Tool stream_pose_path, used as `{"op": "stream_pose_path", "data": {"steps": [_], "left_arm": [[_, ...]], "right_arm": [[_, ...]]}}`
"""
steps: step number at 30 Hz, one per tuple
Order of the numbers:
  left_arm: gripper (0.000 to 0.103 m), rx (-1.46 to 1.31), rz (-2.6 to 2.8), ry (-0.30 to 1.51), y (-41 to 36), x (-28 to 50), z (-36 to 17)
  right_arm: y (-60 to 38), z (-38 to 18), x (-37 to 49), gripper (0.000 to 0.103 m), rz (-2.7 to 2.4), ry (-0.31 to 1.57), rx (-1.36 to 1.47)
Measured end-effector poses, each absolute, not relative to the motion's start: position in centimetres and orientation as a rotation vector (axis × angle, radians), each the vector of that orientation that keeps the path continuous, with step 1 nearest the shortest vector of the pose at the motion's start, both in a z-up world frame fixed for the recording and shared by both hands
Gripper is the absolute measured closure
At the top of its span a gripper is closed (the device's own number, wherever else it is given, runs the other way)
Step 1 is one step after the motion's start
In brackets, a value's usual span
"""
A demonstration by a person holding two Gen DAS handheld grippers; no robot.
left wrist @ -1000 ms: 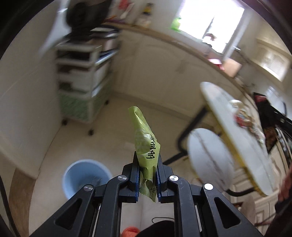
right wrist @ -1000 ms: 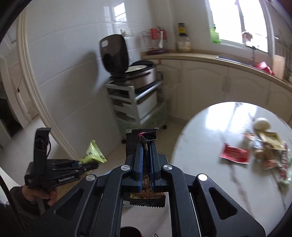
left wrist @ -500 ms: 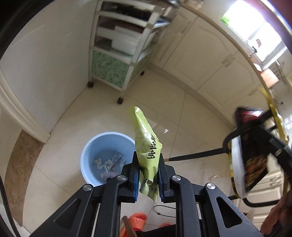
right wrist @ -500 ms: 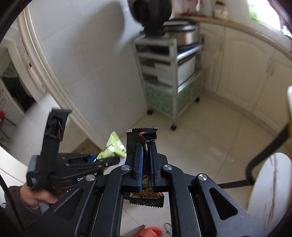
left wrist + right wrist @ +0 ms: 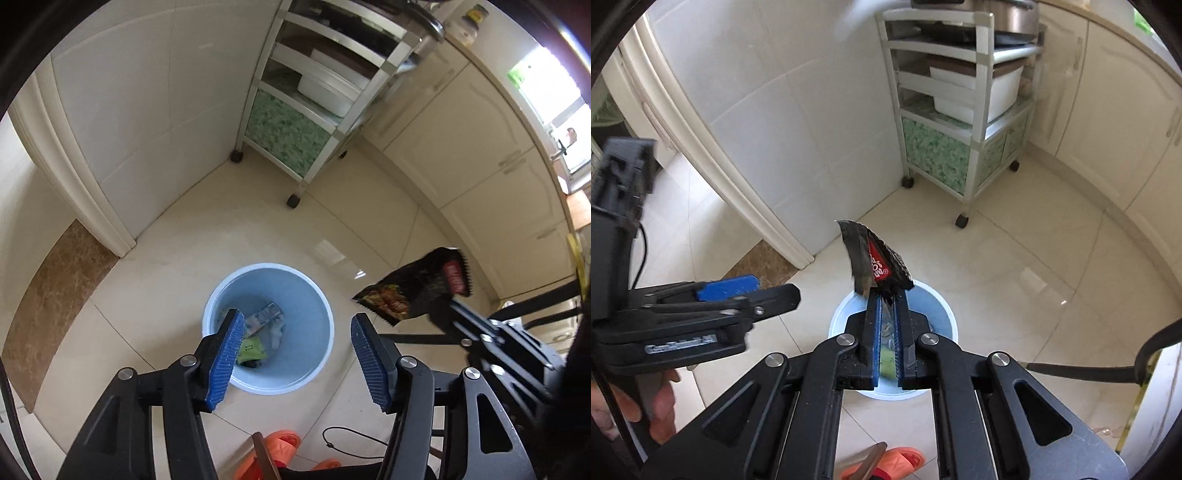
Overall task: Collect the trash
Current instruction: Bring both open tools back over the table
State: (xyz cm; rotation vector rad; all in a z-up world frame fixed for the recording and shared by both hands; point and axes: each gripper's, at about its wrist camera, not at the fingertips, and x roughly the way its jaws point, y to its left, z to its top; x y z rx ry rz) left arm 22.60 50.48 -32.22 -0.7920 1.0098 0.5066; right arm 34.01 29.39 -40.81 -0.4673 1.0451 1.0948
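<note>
- While hovering over the round pale-blue plastic bin (image 5: 269, 328), left tongs (image 5: 295, 354) are opening, empty, to drop trash.
- Right tongs (image 5: 886, 332) pinch a black crinkled snack wrapper (image 5: 875, 262), awaiting release.

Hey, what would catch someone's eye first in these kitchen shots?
The light blue bin on the tiled floor, with a green wrapper and other scraps lying inside. The left gripper hangs over it, jaws opening, nothing between them. The right gripper pinches a black snack wrapper above the rim.
</note>
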Motion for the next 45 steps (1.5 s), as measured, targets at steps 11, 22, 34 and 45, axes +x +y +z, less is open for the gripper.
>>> {"op": "stream_pose_path", "data": {"steps": [11, 22, 34, 45], "left_arm": [[0.046, -0.769, 0.592, 0.921, 48.0, 18.5, -28.5], [0.046, -0.628, 0.539, 0.848, 41.7, 16.4, -21.9], [0.023, -0.345, 0.309, 0.671, 25.8, 16.3, -12.9], [0.001, -0.184, 0.065, 0.606, 12.6, 18.4, -9.6]], "right_arm": [[29.9, -40.4, 33.3, 0.056, 1.064, 1.057, -0.425], [23.7, -32.5, 31.9, 0.021, 0.906, 0.890, -0.434], [4.3, -20.2, 31.7, 0.002, 0.626, 0.689, -0.195], [-13.3, -15.6, 31.7, 0.000, 0.419, 0.600, -0.006]]}}
